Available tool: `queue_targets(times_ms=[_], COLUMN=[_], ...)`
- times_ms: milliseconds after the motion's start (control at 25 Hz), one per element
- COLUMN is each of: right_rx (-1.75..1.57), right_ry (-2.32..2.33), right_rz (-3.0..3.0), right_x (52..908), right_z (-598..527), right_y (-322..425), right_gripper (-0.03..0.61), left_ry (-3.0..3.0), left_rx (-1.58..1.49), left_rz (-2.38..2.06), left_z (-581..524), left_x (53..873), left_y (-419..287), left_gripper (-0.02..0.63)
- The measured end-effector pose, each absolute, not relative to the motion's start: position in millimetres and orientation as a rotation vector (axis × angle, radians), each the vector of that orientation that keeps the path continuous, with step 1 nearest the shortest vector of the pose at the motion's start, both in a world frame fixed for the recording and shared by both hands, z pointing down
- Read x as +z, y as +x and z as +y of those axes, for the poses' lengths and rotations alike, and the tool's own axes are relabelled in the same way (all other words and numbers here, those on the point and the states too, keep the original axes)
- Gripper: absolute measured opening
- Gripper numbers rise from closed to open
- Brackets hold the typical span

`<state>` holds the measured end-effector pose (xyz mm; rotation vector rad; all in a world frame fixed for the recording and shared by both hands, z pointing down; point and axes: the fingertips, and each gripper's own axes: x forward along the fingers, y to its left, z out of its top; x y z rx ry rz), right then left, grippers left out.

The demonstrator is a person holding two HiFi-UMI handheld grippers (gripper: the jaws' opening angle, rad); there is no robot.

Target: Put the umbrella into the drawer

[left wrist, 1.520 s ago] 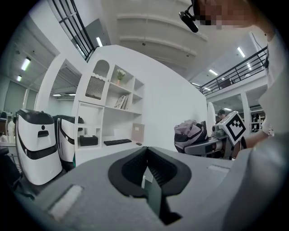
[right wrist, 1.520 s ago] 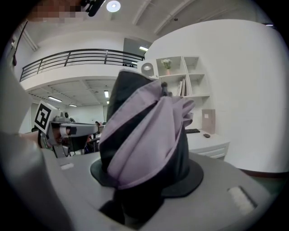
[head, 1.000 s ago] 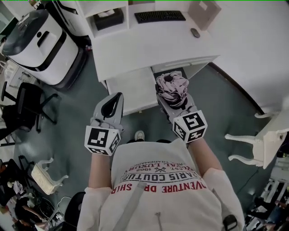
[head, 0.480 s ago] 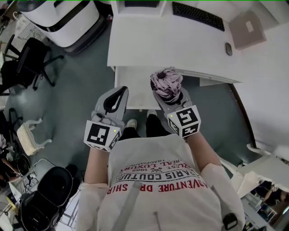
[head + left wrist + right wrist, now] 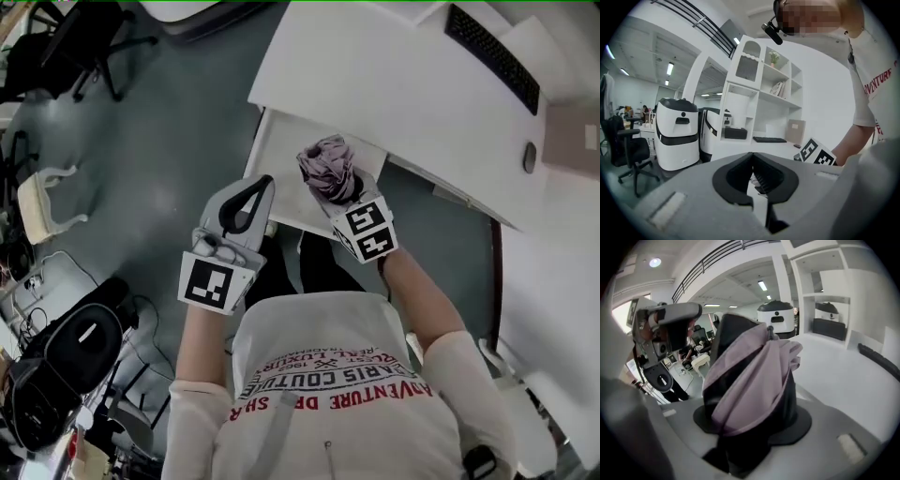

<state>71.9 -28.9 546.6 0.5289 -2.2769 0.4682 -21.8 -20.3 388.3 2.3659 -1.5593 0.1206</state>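
At the far left a black chair (image 5: 89, 33) is seen on the grey floor (image 5: 178, 122), and a pale chair (image 5: 37, 199) nearer, well apart from the desk; next comes the left gripper (image 5: 264, 183), held out level in front of the person's shirt (image 5: 328, 375); its jaws are brought together at the tips, and nothing is gripped between them; its tips are seen just at the left edge of the drawer (image 5: 279, 155); the drawer is pulled out from under the desk (image 5: 375, 75), and its white bottom is shown bare on the left; just right of that, the umbrella (image 5: 325, 161) is clamped in the right gripper (image 5: 341, 193); the jaws are pressed on its black lower part, and the mauve folded cloth is bunched beyond them; the gripper is tilted downward, and the umbrella is held over the right part of the drawer; whether the drawer is touched by it cannot be told; further right, on the desk, a keyboard (image 5: 492, 58) is laid, and a mouse (image 5: 530, 157) near it, both well apart from the umbrella.
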Motion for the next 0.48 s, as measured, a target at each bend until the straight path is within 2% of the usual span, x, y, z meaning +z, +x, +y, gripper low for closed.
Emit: queue_targets(times_ms=[480], right_rx=[0.549], right_ry=[0.255], right_rz=[-2.038], right_x=[714], right_z=[-14], right_y=[44], right_gripper=[0.222], left_ry=[2.163], left_rx=[0.161], left_rz=[-1.628], left_z=[-13], left_x=[478], left_y=[-57], left_gripper=[0.006])
